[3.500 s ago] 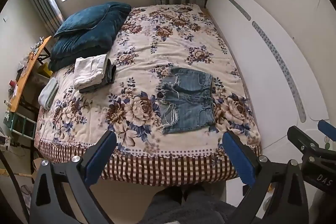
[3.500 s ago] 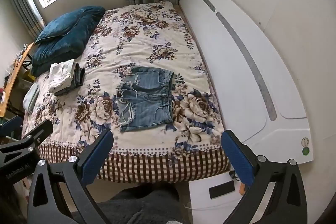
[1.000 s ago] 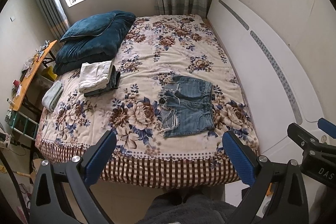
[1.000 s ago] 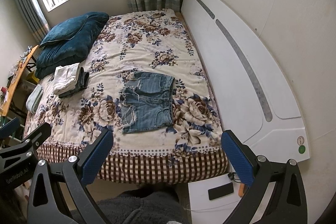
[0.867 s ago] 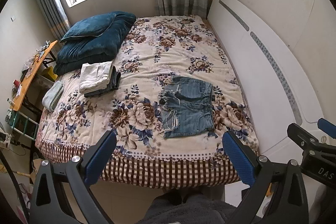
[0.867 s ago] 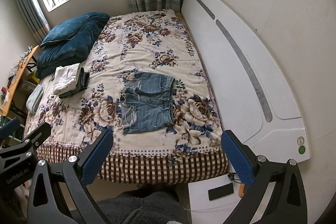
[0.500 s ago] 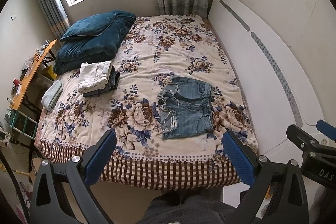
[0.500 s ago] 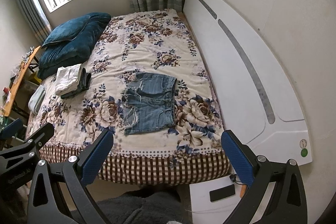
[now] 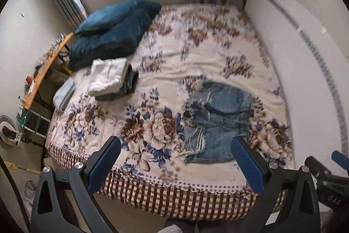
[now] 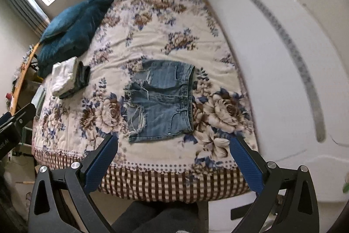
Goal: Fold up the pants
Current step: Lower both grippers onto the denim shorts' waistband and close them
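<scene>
A pair of frayed blue denim shorts lies flat on the flowered bedspread, near the bed's front right; it also shows in the right wrist view, waistband toward the headboard side. My left gripper is open and empty, held above the bed's near edge, short of the shorts. My right gripper is open and empty, just in front of the shorts' near edge. The right gripper's body shows at the left view's right edge.
A stack of folded white and grey clothes and a folded pale cloth lie at the bed's left. Blue pillows sit at the far left. A white headboard runs along the right. A cluttered desk stands left of the bed.
Both grippers have moved forward and down toward the bed; the shorts now look larger and closer. Both stay open and empty. The shorts have not moved.
</scene>
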Demonstrator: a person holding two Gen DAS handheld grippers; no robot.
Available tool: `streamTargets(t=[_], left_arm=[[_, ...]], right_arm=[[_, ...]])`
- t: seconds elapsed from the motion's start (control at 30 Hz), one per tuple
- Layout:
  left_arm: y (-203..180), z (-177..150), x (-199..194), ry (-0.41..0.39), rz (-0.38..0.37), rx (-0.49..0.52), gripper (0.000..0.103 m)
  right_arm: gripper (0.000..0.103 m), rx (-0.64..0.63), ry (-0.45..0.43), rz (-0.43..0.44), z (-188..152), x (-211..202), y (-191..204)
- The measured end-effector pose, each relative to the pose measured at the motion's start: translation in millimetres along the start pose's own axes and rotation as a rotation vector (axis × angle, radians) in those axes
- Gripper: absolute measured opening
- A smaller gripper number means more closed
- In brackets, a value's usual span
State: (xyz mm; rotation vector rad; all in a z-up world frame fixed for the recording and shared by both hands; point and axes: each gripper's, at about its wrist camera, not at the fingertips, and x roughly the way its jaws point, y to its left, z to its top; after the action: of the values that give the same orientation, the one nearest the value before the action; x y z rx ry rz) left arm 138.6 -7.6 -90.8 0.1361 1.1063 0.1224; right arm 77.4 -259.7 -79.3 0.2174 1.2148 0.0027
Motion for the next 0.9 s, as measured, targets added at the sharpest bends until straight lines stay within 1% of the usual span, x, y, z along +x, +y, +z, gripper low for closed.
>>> streamTargets(t=[0.03,0.07,0.1,0.13,0.17,0.2,0.23,0.3,0.37,0.4,0.47,0.53,0.57,0.6,0.63,0.67,0.7,0.73,0.77,0.87,0.9], left_arm=[[0.1,3.8,12.9,0.015,-0.001,0.003,0.103],[-1.8,11.3,32.6,0.037,0.004,0.01,0.103],[-4.2,20.8,53.7,0.06,0.0,0.019,0.103],[-5.4,30.3,73.0,0.081,-0.017,0.025,0.103],[-6.7,40.2,94.9,0.098,-0.039,0.033,0.103],[-8.4,51.6,120.0,0.119,-0.064,0.041,0.103],[-10.0,61.6,140.6,0.144,-0.082,0.047,0.103],[-15.4,83.5,194.4,0.204,-0.139,0.063,0.102],[-21.3,101.5,244.5,0.241,-0.153,0.074,0.101],[-25.6,109.6,273.3,0.26,-0.16,0.087,0.096],[-35.5,122.2,324.9,0.286,-0.18,0.108,0.093],[-46.8,134.9,379.9,0.319,-0.205,0.111,0.088],[-54.4,140.1,412.3,0.338,-0.238,0.106,0.086],[-58.7,144.2,434.1,0.357,-0.26,0.107,0.084],[-64.6,147.7,461.9,0.379,-0.278,0.098,0.083],[-70.9,150.3,482.5,0.397,-0.3,0.095,0.083],[-79.7,154.2,511.5,0.421,-0.311,0.094,0.083],[-83.5,158.2,527.8,0.428,-0.306,0.087,0.083],[-90.3,161.3,547.3,0.44,-0.325,0.083,0.081],[-108.5,169.0,583.5,0.418,-0.36,0.107,0.081],[-112.6,170.5,592.0,0.423,-0.375,0.119,0.081]], right_arm=[[0.103,0.001,0.008,-0.006,5.5,17.7,0.2],[0.103,0.01,0.025,-0.012,16.5,43.8,-1.3],[0.103,0.014,0.031,-0.005,25.3,59.6,-1.5],[0.103,0.021,0.041,-0.007,31.4,77.7,-1.0],[0.103,0.039,0.065,-0.005,48.0,105.5,-3.3],[0.103,0.045,0.075,0.002,55.6,123.5,-4.1],[0.103,0.057,0.097,-0.005,70.7,151.5,-5.9],[0.103,0.084,0.125,-0.018,90.2,195.3,-8.9],[0.103,0.103,0.127,-0.019,104.9,231.4,-11.8],[0.103,0.111,0.137,-0.037,119.8,264.1,-15.8],[0.103,0.129,0.152,-0.037,132.9,304.2,-23.7],[0.103,0.14,0.167,-0.029,150.7,358.0,-35.1],[0.103,0.149,0.179,-0.032,161.4,392.7,-42.9],[0.103,0.152,0.188,-0.024,164.3,413.3,-47.6],[0.103,0.157,0.199,-0.012,170.5,438.3,-53.6],[0.103,0.161,0.215,0.003,179.6,472.5,-61.2],[0.103,0.164,0.228,0.018,183.7,492.8,-67.5],[0.103,0.167,0.239,0.031,188.1,513.0,-73.7],[0.103,0.167,0.254,0.046,196.5,540.8,-81.4],[0.103,0.135,0.274,0.069,213.2,586.1,-93.3],[0.103,0.128,0.278,0.071,215.4,593.0,-95.9]])
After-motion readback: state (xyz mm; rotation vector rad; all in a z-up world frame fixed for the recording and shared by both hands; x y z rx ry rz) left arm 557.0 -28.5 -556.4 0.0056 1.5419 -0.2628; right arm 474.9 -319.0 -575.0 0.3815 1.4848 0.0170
